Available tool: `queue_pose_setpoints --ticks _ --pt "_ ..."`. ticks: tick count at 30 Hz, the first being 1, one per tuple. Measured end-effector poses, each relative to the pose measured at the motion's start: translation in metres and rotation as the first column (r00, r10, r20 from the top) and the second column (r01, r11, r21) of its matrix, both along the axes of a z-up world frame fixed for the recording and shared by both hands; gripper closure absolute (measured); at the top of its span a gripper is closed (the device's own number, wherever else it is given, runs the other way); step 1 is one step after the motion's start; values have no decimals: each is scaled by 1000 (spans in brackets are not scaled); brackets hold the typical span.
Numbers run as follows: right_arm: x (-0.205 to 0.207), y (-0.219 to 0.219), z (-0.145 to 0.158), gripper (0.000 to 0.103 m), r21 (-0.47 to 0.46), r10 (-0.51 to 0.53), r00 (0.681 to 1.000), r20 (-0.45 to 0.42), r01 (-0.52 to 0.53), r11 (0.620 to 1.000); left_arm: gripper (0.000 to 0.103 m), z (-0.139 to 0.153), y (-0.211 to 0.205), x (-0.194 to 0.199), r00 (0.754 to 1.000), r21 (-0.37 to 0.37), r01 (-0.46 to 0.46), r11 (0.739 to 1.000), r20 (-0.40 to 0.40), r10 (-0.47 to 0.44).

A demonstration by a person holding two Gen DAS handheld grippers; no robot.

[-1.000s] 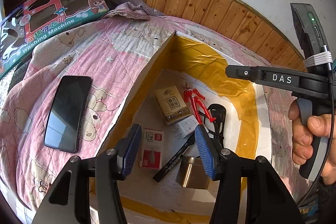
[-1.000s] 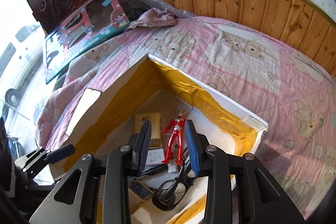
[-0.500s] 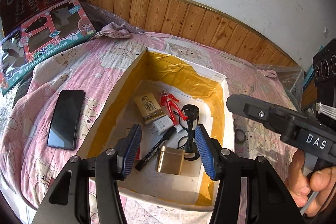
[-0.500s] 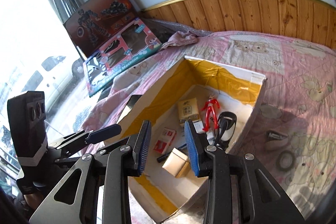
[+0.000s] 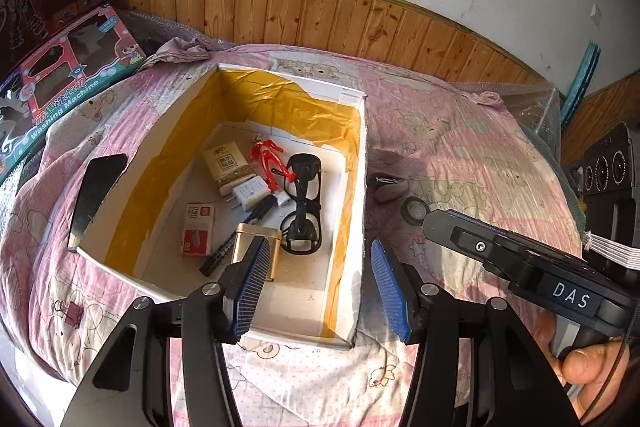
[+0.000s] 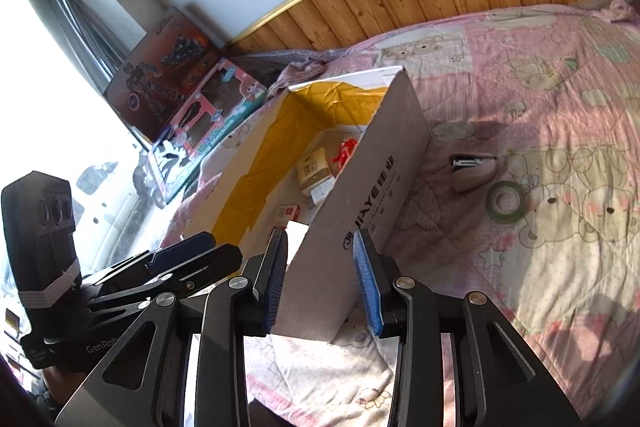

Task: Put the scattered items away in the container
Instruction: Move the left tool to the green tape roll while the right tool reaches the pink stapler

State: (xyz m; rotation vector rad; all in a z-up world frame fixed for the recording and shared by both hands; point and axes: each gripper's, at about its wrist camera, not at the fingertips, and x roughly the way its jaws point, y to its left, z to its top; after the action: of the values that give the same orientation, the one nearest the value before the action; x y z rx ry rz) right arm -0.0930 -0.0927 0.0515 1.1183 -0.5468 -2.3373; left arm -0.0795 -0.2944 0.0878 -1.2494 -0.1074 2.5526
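Note:
A white cardboard box [image 5: 362,155] [image 6: 384,163] lined with yellow tape sits on the pink quilt. Inside lie a red figure [image 5: 269,155], black glasses [image 5: 305,203], a tan packet [image 5: 226,163], a white charger [image 5: 250,191], a black marker [image 5: 236,241], a red-and-white pack [image 5: 198,229] and a gold case [image 5: 256,241]. Outside on the quilt lie a black phone [image 5: 94,193], a stapler [image 6: 472,167], a tape roll [image 6: 505,201] and a binder clip [image 5: 72,309]. My left gripper [image 5: 318,291] is open above the box's near edge. My right gripper [image 6: 322,279] is open by the box's near corner, holding nothing.
Toy boxes [image 5: 60,79] [image 6: 188,107] lean against the wall at the left. Wood panelling [image 5: 320,23] backs the bed. A crumpled cloth [image 5: 180,49] lies behind the box. A hand [image 5: 592,371] holds the right gripper's handle. Bright window light fills the left of the right wrist view.
Both grippers have pulled back and up out of the box. The right gripper has swung to the box's outer right side, so the stapler and tape roll have come into view.

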Motion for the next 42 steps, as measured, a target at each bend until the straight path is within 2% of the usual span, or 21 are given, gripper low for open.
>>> queue_pose_setpoints --ticks 9,14,19,23,29,30,31,33,36,42 --pt "22 50 -19 65 -26 -90 995 34 91 996 49 -1 45 9 997 -26 80 996 -2 -80" --pt "29 86 -34 65 -40 -159 985 67 162 986 49 -12 75 3 991 -30 130 991 38 -129" --pt "20 111 -51 65 -31 -213 971 107 217 976 49 -20 106 -8 984 -41 172 984 53 -170" --pt "-4 116 -60 65 10 -216 969 123 216 976 49 -24 125 -23 982 -48 180 982 63 -177" --pt "-65 105 -61 64 137 -118 989 89 105 985 49 -36 137 -45 980 -38 176 984 104 -171" --pt "-78 102 -62 58 162 -89 993 79 75 984 49 -39 137 -47 979 -36 176 984 115 -171" --pt "-90 97 -64 56 194 -55 996 74 40 980 49 -43 137 -50 977 -33 176 984 125 -171" --pt "-113 86 -72 55 277 8 997 72 -28 961 49 -49 138 -56 975 -20 176 984 143 -172" --pt "-144 69 -86 55 350 115 989 90 -140 926 49 -56 139 -63 970 1 180 984 166 -178" --pt "-183 31 -113 55 417 297 949 104 -313 853 49 -68 143 -75 958 44 190 981 209 -195"
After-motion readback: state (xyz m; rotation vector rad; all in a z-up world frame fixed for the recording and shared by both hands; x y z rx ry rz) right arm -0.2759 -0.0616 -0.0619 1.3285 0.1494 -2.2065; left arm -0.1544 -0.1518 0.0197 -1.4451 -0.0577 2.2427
